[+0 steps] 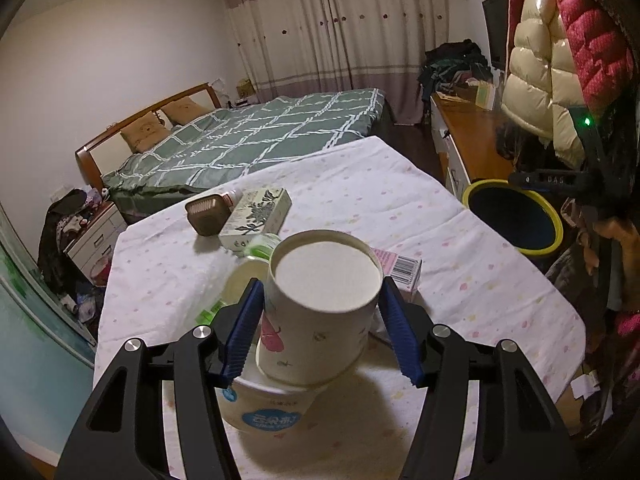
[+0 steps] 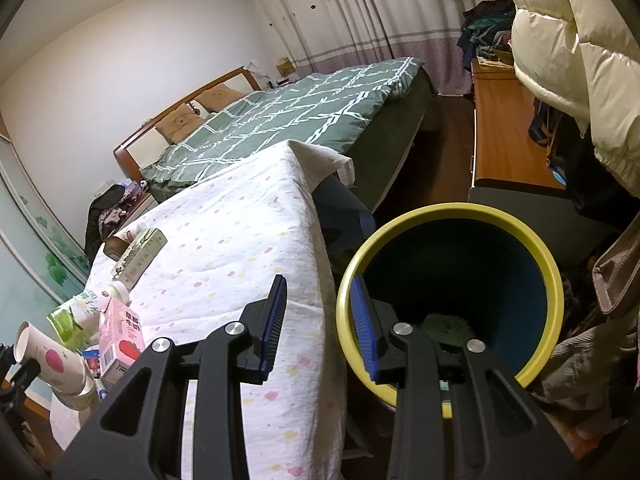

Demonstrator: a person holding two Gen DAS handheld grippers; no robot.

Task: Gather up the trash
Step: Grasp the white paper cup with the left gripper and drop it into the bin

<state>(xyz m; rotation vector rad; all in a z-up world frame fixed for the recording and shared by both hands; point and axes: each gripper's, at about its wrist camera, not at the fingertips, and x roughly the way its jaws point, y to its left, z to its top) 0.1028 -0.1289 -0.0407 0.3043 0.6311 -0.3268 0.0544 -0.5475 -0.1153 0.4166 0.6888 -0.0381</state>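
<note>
A white paper cup (image 1: 326, 272) with pink print hangs tilted, its base toward the camera. My left gripper (image 1: 320, 284) is shut on its sides. It hangs just above a second cup with a blue label (image 1: 268, 412). The right wrist view shows the held cup (image 2: 44, 356) at the far left. A yellow-rimmed, dark blue bin (image 2: 556, 280) stands beside the table with some green trash at its bottom. My right gripper (image 2: 319, 280) is open over the bin's left rim and holds nothing. Its right finger overlaps the rim.
On the dotted white tablecloth (image 1: 440, 220) lie a brown jar (image 1: 206, 216), a green-and-white box (image 1: 256, 216), a green bottle (image 2: 70, 316) and a pink carton (image 1: 400, 268). A bed (image 1: 260, 136) lies beyond. A wooden cabinet (image 2: 504, 136) and hanging coats (image 2: 580, 60) are on the right.
</note>
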